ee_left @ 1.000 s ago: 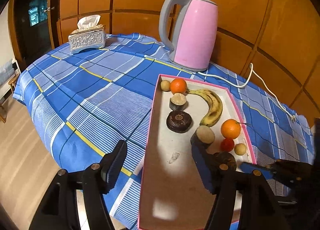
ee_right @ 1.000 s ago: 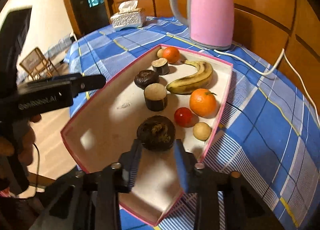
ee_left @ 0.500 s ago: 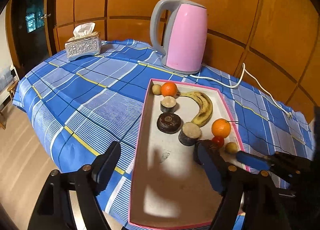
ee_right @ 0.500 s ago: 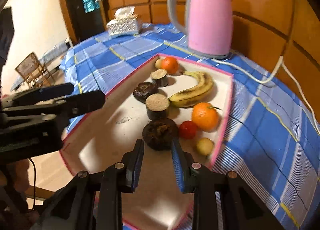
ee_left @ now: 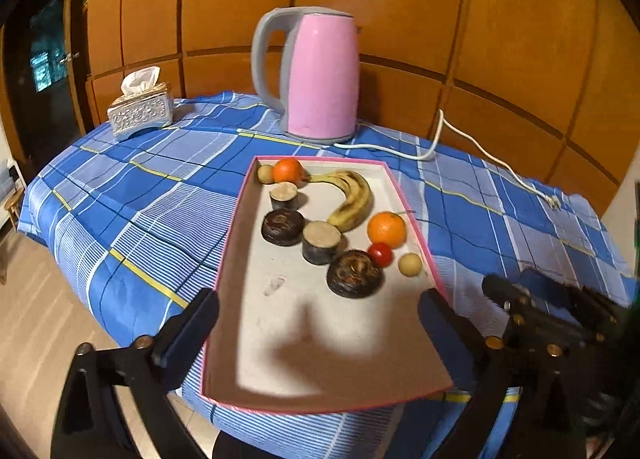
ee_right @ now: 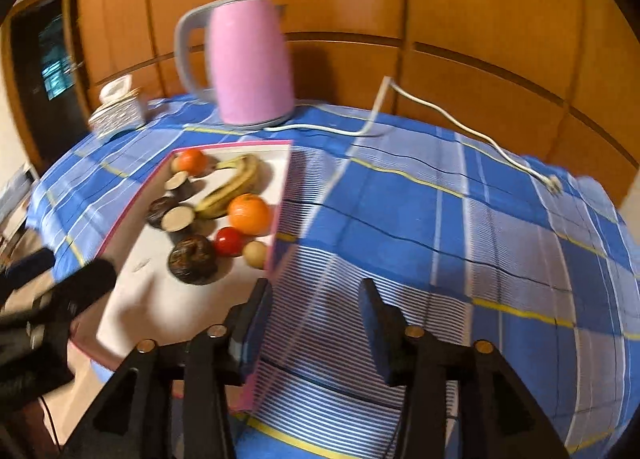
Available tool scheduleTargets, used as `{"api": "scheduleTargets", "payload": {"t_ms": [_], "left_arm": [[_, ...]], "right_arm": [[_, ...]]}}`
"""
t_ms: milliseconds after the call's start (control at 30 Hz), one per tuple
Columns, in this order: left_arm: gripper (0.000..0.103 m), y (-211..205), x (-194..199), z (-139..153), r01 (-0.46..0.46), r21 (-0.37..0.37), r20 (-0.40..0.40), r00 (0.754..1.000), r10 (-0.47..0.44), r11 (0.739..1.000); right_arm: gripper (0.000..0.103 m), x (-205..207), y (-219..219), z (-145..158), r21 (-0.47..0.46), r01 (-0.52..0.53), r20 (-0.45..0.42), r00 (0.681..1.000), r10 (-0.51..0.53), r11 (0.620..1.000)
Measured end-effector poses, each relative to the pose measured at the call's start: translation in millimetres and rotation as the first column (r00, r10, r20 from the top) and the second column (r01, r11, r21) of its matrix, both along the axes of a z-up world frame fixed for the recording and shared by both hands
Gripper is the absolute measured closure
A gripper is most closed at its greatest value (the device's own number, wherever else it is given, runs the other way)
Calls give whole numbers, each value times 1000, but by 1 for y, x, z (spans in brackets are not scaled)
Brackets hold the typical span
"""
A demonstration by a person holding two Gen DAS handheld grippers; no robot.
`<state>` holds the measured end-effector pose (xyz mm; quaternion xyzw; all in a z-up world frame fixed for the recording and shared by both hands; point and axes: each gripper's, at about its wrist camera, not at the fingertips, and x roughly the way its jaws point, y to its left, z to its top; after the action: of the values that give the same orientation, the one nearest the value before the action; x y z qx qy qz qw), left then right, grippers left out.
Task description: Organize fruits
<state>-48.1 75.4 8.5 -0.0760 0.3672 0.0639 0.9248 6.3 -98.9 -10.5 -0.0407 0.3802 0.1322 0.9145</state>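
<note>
1. The left tool (ee_left: 320,323) stood wide, its jaws opening, with nothing between them; its fingers straddled the near end of the tray (ee_left: 236,215), one at 7 o'clock and one at 5 o'clock of the left wrist view.
2. The right tool (ee_right: 312,315) stood partly apart, its jaws opening and empty, over the checked cloth (ee_right: 440,227) just beside the tray's right wall; in the left wrist view it showed at 4 o'clock.
3. The pink-rimmed tray lay on the cloth-covered worktop (ee_left: 120,195) and held all the fruit in its far half.
4. At the tray's 12 o'clock end sat a small tan fruit (ee_left: 264,173) touching an orange (ee_left: 288,170); a banana (ee_left: 352,199) curved toward 1 o'clock.
5. Down the middle ran a cut brown piece (ee_left: 284,195), a dark round fruit (ee_left: 282,226), a second cut piece (ee_left: 321,241) and another dark round fruit (ee_left: 354,273).
6. At 3 o'clock lay a second orange (ee_left: 386,229), a red tomato (ee_left: 380,254) and a pale round fruit (ee_left: 410,264).
7. A pink kettle (ee_left: 320,75) stood beyond the tray at 12 o'clock, its white cord (ee_left: 472,139) trailing toward 2 o'clock; a tissue box (ee_left: 140,113) sat at 10 o'clock.
</note>
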Motion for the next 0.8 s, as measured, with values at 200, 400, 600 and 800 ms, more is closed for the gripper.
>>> {"api": "scheduleTargets", "payload": {"t_ms": [200, 400, 600, 800], "left_arm": [[0, -1, -8, 4, -15, 9, 28, 999, 15, 1000], [0, -2, -10, 5, -54, 52, 41, 998, 52, 997], [0, 0, -12, 7, -60, 46, 53, 997, 57, 997], [0, 1, -12, 6, -62, 41, 55, 997, 59, 997]], "right_arm": [[55, -5, -6, 4, -6, 28, 28, 999, -28, 1000], [55, -10, -4, 5, -6, 25, 43, 999, -25, 1000], [55, -13, -3, 7, -7, 26, 55, 998, -25, 1000], [55, -14, -2, 7, -8, 19, 55, 998, -18, 1000]]}}
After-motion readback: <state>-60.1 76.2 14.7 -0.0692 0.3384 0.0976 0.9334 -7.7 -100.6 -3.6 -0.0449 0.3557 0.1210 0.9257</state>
